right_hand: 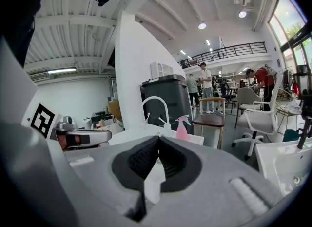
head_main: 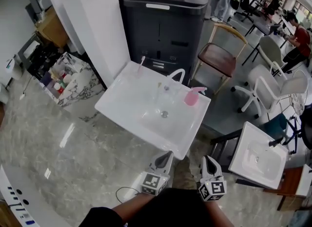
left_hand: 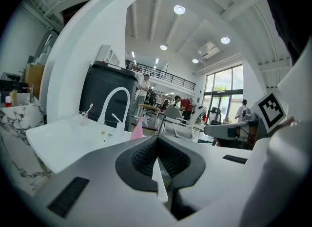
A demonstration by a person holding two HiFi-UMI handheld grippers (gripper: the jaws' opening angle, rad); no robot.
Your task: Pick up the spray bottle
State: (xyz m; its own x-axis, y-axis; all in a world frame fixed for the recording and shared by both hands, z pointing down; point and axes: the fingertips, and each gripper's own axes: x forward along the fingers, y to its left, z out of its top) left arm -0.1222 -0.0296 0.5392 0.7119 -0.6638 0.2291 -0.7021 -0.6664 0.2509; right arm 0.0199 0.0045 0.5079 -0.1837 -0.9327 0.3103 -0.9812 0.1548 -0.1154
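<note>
Both white grippers, left (head_main: 166,155) and right (head_main: 208,160), jaws together, empty, near the white rectangular sink's (head_main: 113,105) front corner. Pink plastic spray bottle (head_main: 191,96) stands upright at its far right corner. Risk: unopened jaws could knock it off the rim.

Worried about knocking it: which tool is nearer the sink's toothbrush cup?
Left. The left tool hangs before the sink's near edge, across it from the toothbrush cup; the right tool sits further right.
</note>
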